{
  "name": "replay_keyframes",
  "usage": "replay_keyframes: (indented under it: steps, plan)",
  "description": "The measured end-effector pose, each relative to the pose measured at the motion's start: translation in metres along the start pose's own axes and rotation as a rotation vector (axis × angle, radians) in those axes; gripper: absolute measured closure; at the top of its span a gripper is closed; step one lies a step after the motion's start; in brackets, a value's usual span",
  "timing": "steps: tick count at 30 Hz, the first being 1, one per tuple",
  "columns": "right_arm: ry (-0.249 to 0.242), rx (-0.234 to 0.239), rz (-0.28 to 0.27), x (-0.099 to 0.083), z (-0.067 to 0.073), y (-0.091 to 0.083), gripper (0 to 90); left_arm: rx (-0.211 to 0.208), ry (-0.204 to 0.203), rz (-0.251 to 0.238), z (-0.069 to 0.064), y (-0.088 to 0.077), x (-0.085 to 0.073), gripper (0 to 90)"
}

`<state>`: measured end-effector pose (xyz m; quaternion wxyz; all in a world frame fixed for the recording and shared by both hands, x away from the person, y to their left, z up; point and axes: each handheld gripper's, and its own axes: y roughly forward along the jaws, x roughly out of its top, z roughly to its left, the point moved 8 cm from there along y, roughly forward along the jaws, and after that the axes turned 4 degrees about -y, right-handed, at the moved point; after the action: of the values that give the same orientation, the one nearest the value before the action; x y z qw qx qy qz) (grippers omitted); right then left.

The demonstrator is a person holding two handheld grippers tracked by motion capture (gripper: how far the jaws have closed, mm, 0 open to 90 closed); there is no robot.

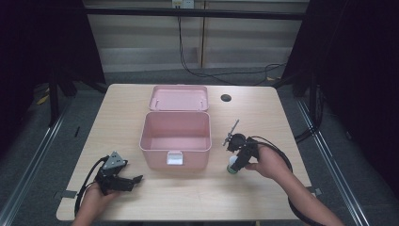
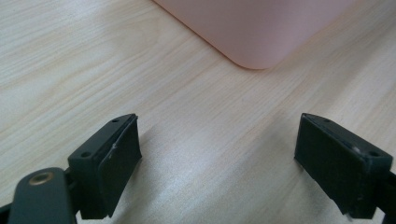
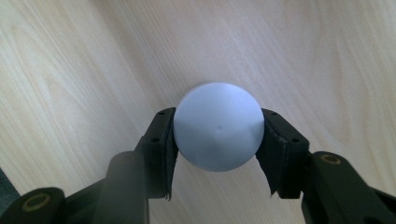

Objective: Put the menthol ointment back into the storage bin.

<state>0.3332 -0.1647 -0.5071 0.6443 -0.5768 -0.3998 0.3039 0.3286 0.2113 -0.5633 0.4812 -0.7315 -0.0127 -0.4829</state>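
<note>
Two grippers are in our hands at the wooden table (image 1: 197, 197), and the one that matters is the right gripper (image 3: 217, 140), whose black jaws are clamped on a white cap (image 3: 218, 126). Seen from straight above in the right gripper view, the cap is a smooth, matte, pale grey-white disc, slightly domed, with a tiny dimple at its middle; both pads press against its opposite sides and it fully spans the gap between them. From the high view we see the same thing as a small upright container (image 1: 232, 167) with a white top and a greenish base, standing on the table just right of the open pink box (image 1: 175, 136), near its front right corner, with the right gripper (image 1: 236, 162) pointing down over it. Our left gripper (image 2: 217, 154) rests low over bare wood with its jaws wide apart and nothing between them; a rounded corner of the pink box (image 2: 254, 28) lies ahead of it.
</note>
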Motion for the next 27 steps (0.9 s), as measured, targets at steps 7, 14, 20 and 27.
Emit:
replay_keyframes:
  steps: [7,14,20,27]
  plan:
    - [0.017,-0.006,0.002,0.005,-0.002,-0.018,51.0,0.000,0.000,0.000,0.000,0.000,0.000,13.8]
    - [0.036,-0.010,0.008,0.014,-0.005,-0.038,51.0,0.000,0.000,0.000,0.000,0.000,0.000,13.8]
    - [0.056,-0.016,-0.001,0.031,-0.008,-0.062,51.1,0.000,0.000,0.000,0.000,0.000,0.000,13.8]
    - [0.053,-0.030,-0.004,0.050,-0.012,-0.083,51.1,0.000,-0.002,-0.001,0.000,0.000,0.000,13.8]
